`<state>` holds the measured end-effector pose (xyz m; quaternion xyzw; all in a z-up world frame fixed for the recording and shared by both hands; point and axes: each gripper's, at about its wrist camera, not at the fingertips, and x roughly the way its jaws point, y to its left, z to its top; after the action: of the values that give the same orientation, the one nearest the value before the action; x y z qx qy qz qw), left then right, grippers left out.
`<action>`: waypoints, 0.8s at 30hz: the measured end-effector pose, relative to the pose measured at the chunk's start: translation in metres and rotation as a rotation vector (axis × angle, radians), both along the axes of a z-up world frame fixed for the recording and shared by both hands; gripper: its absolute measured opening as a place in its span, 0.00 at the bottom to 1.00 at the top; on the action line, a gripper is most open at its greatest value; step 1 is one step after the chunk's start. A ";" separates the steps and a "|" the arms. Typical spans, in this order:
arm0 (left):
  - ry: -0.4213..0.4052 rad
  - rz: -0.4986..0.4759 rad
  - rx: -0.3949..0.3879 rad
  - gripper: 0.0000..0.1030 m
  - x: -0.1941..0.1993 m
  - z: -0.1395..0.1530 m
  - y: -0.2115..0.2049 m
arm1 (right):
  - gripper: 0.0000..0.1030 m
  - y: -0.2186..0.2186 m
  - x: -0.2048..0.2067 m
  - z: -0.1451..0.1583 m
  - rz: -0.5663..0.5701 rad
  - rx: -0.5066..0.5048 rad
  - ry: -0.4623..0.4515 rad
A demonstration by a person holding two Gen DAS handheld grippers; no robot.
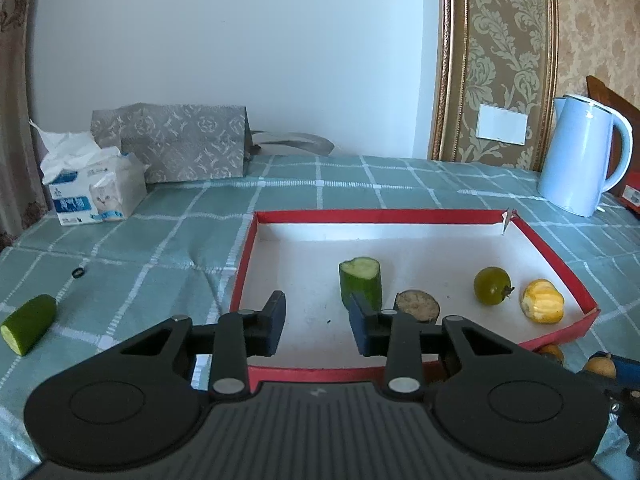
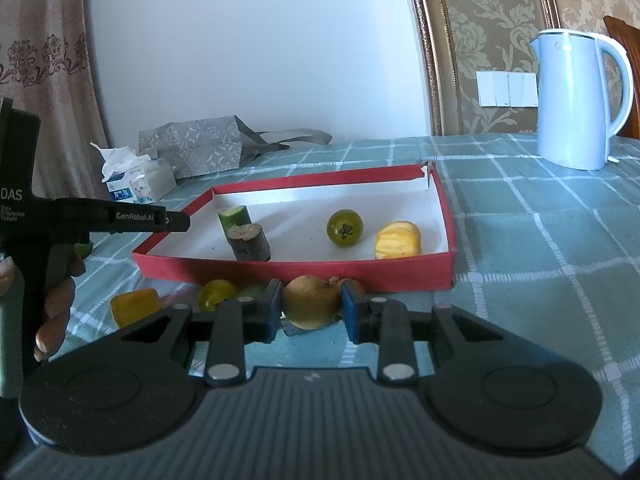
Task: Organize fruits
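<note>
A red tray [image 1: 556, 260] with a white floor holds an upright cucumber piece [image 1: 360, 280], a dark stub [image 1: 416, 306], a green tomato [image 1: 492, 285] and a yellow corn piece [image 1: 542, 301]. My left gripper [image 1: 319, 322] hangs over the tray's near left part, open, with only white floor between its pads. Another cucumber piece [image 1: 29, 322] lies on the cloth at the far left. In front of the tray [image 2: 296, 270], my right gripper [image 2: 312, 308] is shut on a brown round fruit [image 2: 314, 300]. A yellow-green tomato [image 2: 216, 294] and a yellow block [image 2: 134, 306] lie to its left.
A pale blue kettle [image 1: 576, 156] stands at the back right. A tissue box [image 1: 96, 196] and a grey patterned bag [image 1: 180, 144] sit at the back left. A small black ring [image 1: 79, 273] lies on the checked cloth. A hand [image 2: 56, 300] holds the left gripper's handle.
</note>
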<state>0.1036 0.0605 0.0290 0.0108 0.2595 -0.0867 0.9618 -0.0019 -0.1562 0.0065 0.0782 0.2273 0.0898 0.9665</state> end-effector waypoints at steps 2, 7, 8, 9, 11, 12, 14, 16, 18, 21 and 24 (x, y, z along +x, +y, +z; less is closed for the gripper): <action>0.025 -0.005 -0.003 0.33 0.001 -0.002 0.003 | 0.28 0.000 0.000 0.000 0.003 0.001 0.002; 0.016 -0.049 -0.025 0.34 -0.021 0.003 0.020 | 0.28 -0.001 0.000 0.000 0.006 0.007 0.000; 0.021 -0.074 -0.040 0.39 -0.026 0.005 0.024 | 0.28 0.000 0.000 0.000 0.010 0.007 0.000; 0.032 -0.088 -0.055 0.43 -0.030 0.005 0.027 | 0.29 0.000 0.000 0.000 0.013 0.006 -0.001; 0.029 -0.104 -0.077 0.60 -0.039 0.006 0.034 | 0.28 0.001 -0.001 0.001 0.018 0.004 -0.004; 0.018 -0.116 -0.085 0.63 -0.045 0.006 0.037 | 0.28 0.000 -0.001 0.001 0.017 0.003 -0.006; 0.012 -0.136 -0.077 0.68 -0.052 0.004 0.038 | 0.28 0.000 -0.001 0.001 0.017 0.006 -0.005; 0.028 -0.157 -0.052 0.68 -0.055 -0.001 0.036 | 0.28 0.001 0.000 0.001 0.020 0.003 0.000; 0.056 -0.169 -0.023 0.68 -0.053 -0.008 0.030 | 0.28 0.002 0.000 0.001 0.023 -0.001 0.001; 0.099 -0.172 0.043 0.49 -0.050 -0.019 0.020 | 0.29 0.002 -0.001 0.001 0.021 -0.002 0.000; 0.134 -0.156 0.092 0.35 -0.045 -0.028 0.015 | 0.29 0.002 -0.001 0.001 0.022 0.000 0.000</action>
<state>0.0583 0.0755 0.0011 0.0692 0.3253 -0.1498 0.9311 -0.0034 -0.1537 0.0072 0.0755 0.2282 0.1002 0.9655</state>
